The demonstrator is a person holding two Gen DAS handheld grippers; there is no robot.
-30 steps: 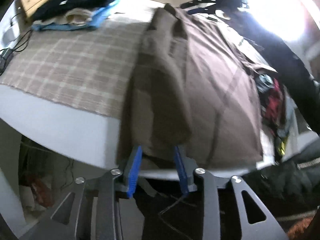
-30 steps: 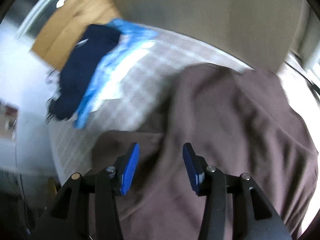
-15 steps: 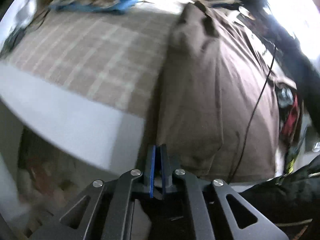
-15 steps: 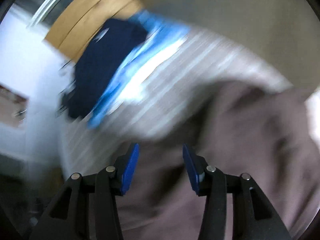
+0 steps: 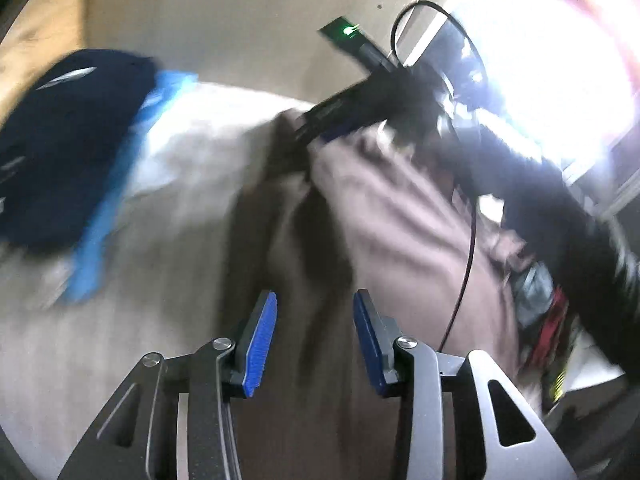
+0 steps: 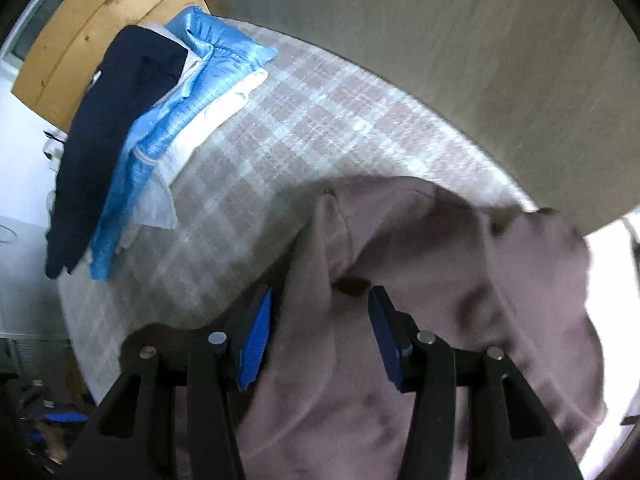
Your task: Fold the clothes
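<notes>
The left claw (image 5: 314, 338) has just been opening: its two blue pads (image 5: 260, 340) now stand apart above the brown cloth garment (image 5: 392, 216), with nothing pressed between them. This view is blurred, so I cannot tell whether the pads touch the fabric below.

The brown garment lies spread on the desk (image 6: 320, 120), which is covered with a pale checked cloth in beige and white. It is rumpled, with long folds and one side turned over itself, and it takes the near and right part of the desk, up to the far edge by the beige wall (image 6: 440, 40).

The right claw (image 6: 320, 334) is also open, its blue pads (image 6: 256, 344) apart on both sides of a raised fold of the garment (image 6: 400, 280); the pads do not press on it. In the left view this claw (image 5: 332, 128) shows at the far end of the garment, with a dark sleeve (image 5: 560, 208) behind it and a thin black cable (image 5: 468, 240) hanging over the fabric.

At the far left corner of the desk lies a pile of clothes: a dark navy garment (image 6: 116, 120) on top, a light blue shiny shirt (image 6: 180, 100) beside and under it, and some white fabric (image 6: 224, 108) below. A wooden panel (image 6: 100, 20) stands behind this pile.
</notes>
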